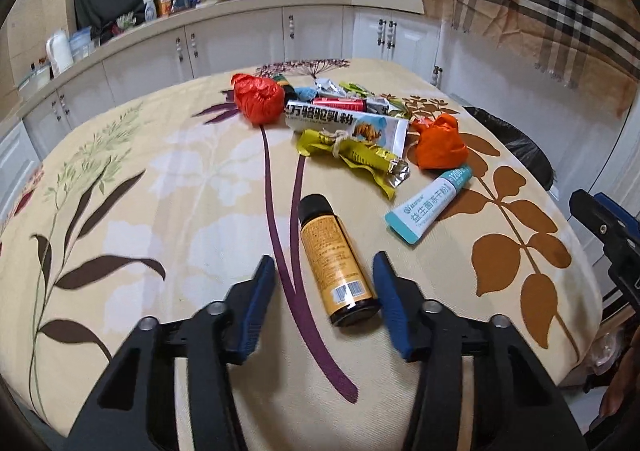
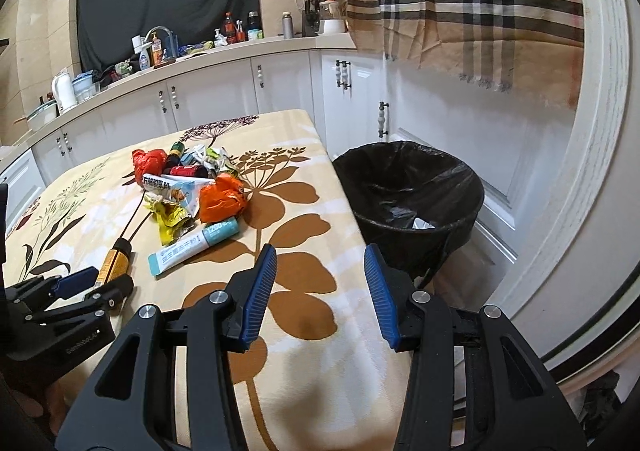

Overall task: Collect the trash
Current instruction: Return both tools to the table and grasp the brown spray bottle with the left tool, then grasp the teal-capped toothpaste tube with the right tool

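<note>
The left gripper [image 1: 324, 271] is nearer: its jaws are released, astride the base of the brown bottle [image 1: 334, 263], not yet pressing. The bottle lies on the surface, its long axis pointing away toward the trash pile [image 1: 344, 123] beyond

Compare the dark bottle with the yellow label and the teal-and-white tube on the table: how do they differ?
The bottle is round and rigid, dark with a yellow label; the tube is flat, soft, white with teal ends. The bottle lies between the left tool's open fingers, untouched; the tube lies further off, nearer the orange bag. The bottle sits apart from the trash pile; the tube lies at its edge. Both lie flat on the floral tablecloth.
</note>
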